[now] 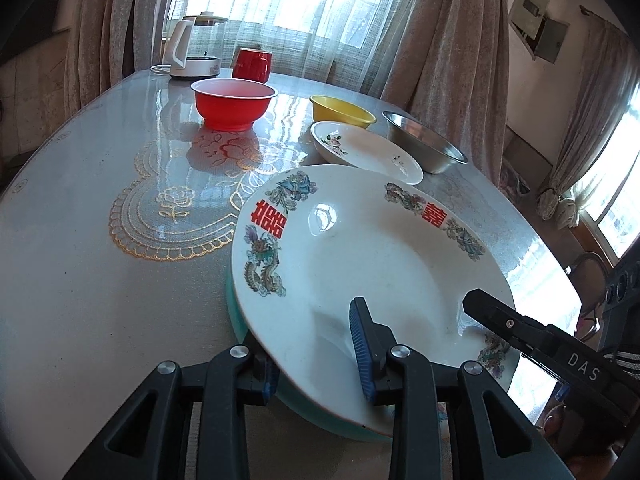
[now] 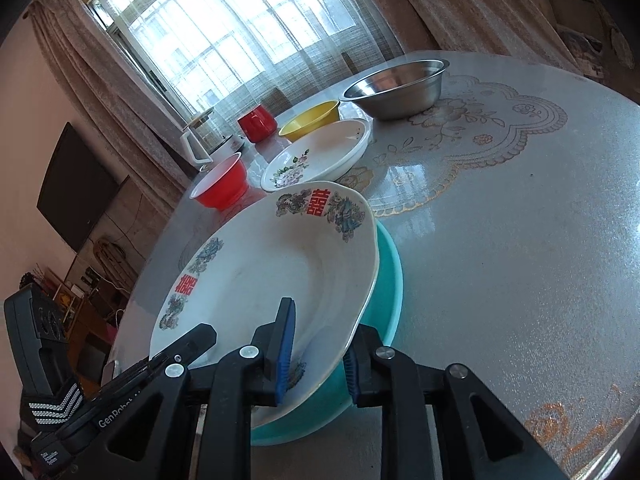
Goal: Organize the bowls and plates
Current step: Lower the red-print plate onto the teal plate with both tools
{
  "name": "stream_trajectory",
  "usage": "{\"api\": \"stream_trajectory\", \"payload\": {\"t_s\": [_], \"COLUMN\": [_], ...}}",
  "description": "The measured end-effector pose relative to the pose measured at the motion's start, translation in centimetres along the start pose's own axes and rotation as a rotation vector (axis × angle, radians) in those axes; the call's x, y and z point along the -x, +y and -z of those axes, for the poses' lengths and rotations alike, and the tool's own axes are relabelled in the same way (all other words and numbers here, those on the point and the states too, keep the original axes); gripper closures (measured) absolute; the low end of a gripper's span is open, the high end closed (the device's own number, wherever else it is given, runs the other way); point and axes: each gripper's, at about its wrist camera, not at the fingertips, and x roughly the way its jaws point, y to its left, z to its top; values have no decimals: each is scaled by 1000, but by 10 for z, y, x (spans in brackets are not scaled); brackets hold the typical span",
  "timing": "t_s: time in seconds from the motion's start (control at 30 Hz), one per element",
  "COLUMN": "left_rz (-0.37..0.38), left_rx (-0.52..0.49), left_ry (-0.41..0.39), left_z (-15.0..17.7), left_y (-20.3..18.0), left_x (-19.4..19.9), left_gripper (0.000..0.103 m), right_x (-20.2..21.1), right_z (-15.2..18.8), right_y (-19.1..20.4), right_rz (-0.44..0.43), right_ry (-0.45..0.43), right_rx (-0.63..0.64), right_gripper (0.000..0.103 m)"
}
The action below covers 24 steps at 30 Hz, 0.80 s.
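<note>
My left tool straddles the near-left rim of the big dragon plate, fingers narrowly parted, one pad over the rim, one under; whether they pinch it I cannot tell. The plate sits tilted on a teal bowl at the worktop's near edge. My right tool brackets the opposite rim likewise. With both equally close, any lift needs both hands together.
</note>
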Motion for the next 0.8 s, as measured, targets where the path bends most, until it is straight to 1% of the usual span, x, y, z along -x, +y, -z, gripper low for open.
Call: {"api": "stream_trajectory", "payload": {"t_s": [0.27,0.47,0.8], "left_rz": [15,9,0], "left_rx": [-26,-38,-57], "left_ry": [16,-4,-12], "left_z": [3,6,7], "left_y": [1,2,3], "left_x": [3,13,18], "left_gripper": [70,68,68], "right_x": [6,12,27], "right_z": [0,-2,-5], "right_y": [-10,-14,-16], "right_rz": [-22,-30,-4], "right_ry": [-3,-14,-81], "right_rx": [-49,-74,-53], "right_gripper": [80,80,80]}}
